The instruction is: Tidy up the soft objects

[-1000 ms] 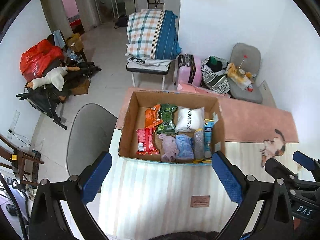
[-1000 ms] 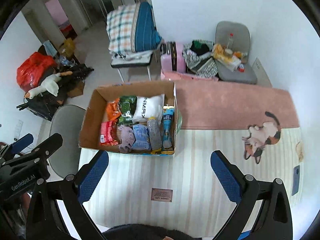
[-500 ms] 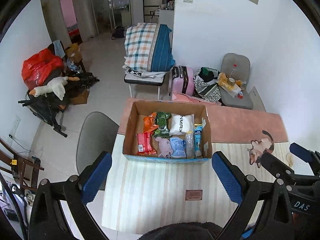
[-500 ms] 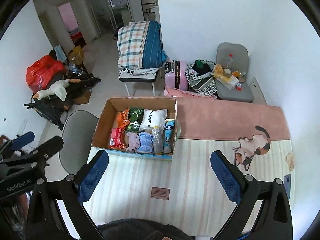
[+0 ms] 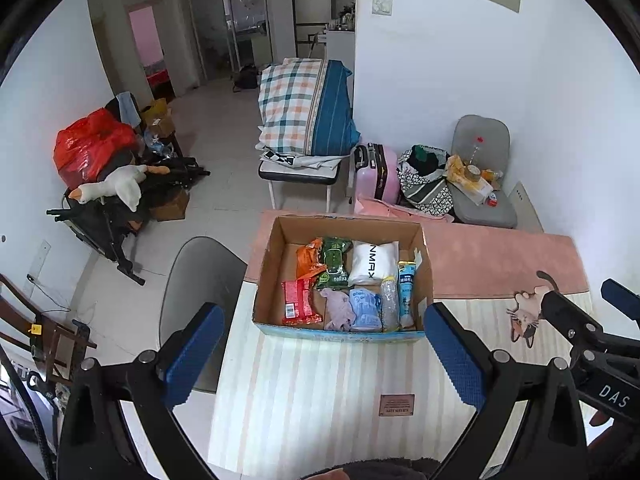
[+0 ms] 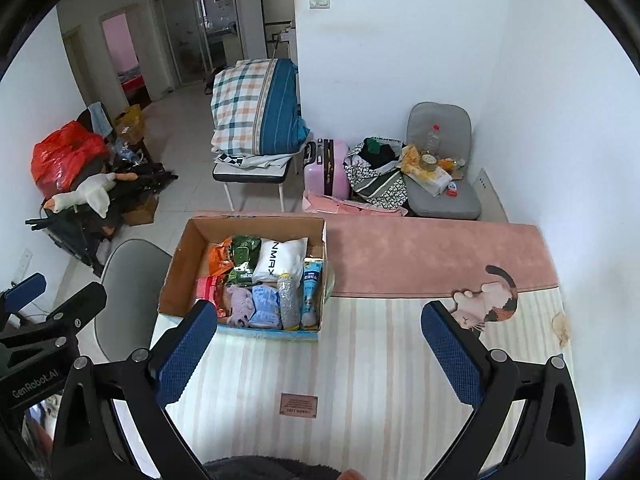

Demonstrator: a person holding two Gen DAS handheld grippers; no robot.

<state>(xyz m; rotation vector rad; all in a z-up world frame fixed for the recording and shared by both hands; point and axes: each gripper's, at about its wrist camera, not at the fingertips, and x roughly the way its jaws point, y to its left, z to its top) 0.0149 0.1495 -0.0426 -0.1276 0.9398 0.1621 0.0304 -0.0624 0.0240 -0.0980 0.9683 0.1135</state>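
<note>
An open cardboard box (image 5: 272,256) (image 6: 180,256) stands on the striped table mat, packed with soft things: a white pouch (image 5: 374,262) (image 6: 278,260), a green packet (image 5: 334,258), an orange packet (image 5: 310,258), a red packet (image 5: 296,300), a lilac cloth (image 5: 338,312) (image 6: 240,306), a light blue pack (image 5: 364,308), a clear bottle (image 5: 389,300) and a blue tube (image 5: 406,292). My left gripper (image 5: 324,354) is open and empty, high above the table before the box. My right gripper (image 6: 316,354) is open and empty, to the right of the box.
The mat (image 5: 320,392) has a pink band (image 6: 432,256), a cat picture (image 6: 488,300) and a small brown label (image 6: 298,404). A grey chair (image 5: 200,276) stands at the table's left. Beyond are a cot with plaid bedding (image 5: 304,108), a pink suitcase (image 5: 378,176) and a loaded grey chair (image 5: 480,184).
Both grippers have risen and drawn back from the box, which looks smaller and farther. Both stay open and empty. The box contents have not moved.
</note>
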